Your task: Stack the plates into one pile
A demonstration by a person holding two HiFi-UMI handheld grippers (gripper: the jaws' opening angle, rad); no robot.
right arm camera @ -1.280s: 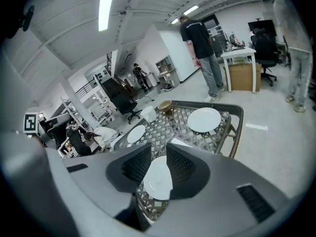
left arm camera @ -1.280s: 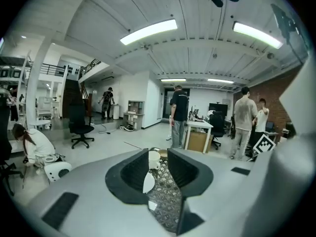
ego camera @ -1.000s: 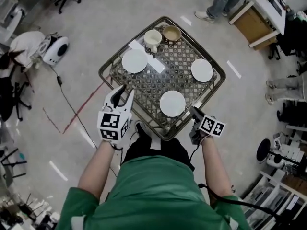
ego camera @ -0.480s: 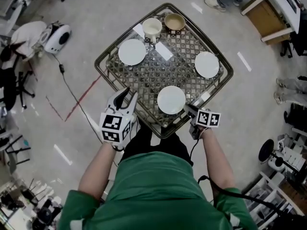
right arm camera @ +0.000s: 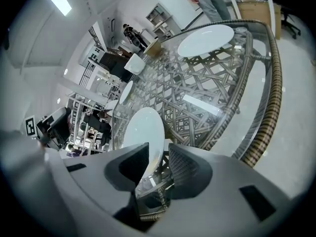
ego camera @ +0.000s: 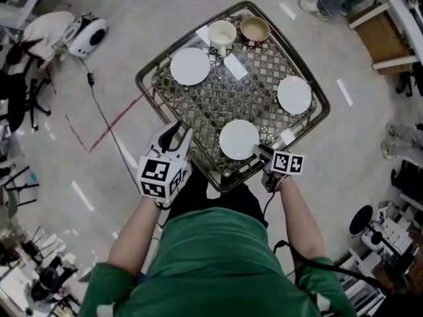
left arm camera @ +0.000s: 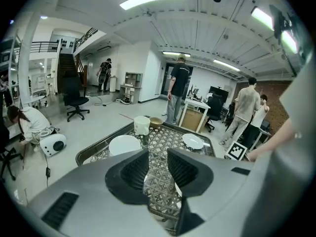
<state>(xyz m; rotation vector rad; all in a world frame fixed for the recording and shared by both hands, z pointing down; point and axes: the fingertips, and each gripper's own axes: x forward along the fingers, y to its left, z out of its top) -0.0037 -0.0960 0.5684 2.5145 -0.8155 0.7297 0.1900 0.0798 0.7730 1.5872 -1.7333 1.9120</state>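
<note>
Head view: lattice worktop under glass, seen corner-on. Three white plates lie apart on it: the left plate by the far-left edge, the right plate at the right corner and the near plate just inside the near corner. A cream mug and a brown bowl stand side by side at the far corner, and a white card lies between the mug and the worktop's middle. The left gripper is at the near-left edge, well apart from every plate. The right gripper is at the near-right edge, with its tips at the near plate's rim.

Left gripper view: jaws of the left gripper apart, with only the worktop's lattice seen through the gap. Beyond them are the left plate, the right plate, the mug and the bowl.

Right gripper view: jaws of the right gripper apart, with the near plate's closest rim standing in the gap; whether either jaw touches it cannot be told. The right plate lies farther along the worktop's wicker rim, and the left plate lies beyond the near plate.
</note>
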